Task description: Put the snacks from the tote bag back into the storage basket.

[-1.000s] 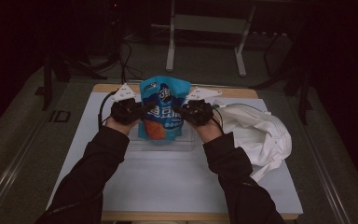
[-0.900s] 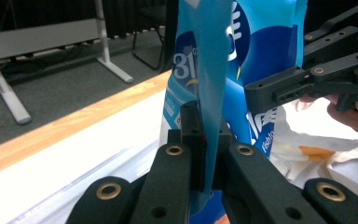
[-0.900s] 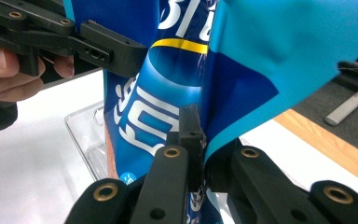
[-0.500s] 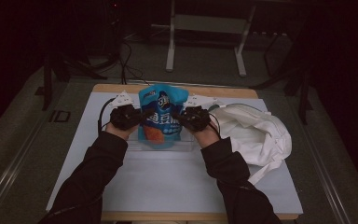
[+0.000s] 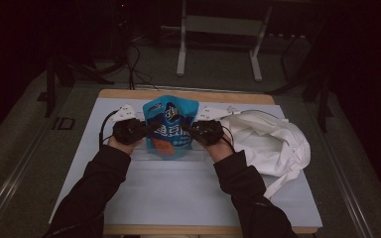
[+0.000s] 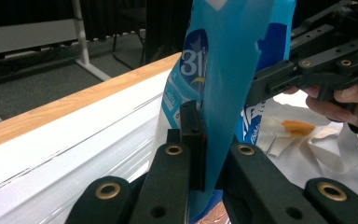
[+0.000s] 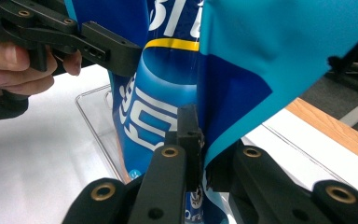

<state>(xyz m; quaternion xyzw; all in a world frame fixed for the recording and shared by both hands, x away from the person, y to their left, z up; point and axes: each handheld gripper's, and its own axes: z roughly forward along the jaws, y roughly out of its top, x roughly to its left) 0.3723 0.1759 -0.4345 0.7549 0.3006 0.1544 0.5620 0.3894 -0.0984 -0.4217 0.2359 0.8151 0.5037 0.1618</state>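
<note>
Two grippers, one blue snack bag [image 5: 170,128] between them, held upright over the clear tray [image 5: 198,156] at the far middle of the table [image 5: 178,198]. Left gripper [image 5: 146,130] clamped shut on the bag's left edge, right gripper [image 5: 191,131] pinched shut on the right edge (same thin film seen between both pairs of jaws). Compared with a second earlier: bag lower, bottom now in the tray. Probably close to setting down; releasing looked like the next step. White cloth bag [image 5: 273,144] lying just to the right, untouched.
</note>
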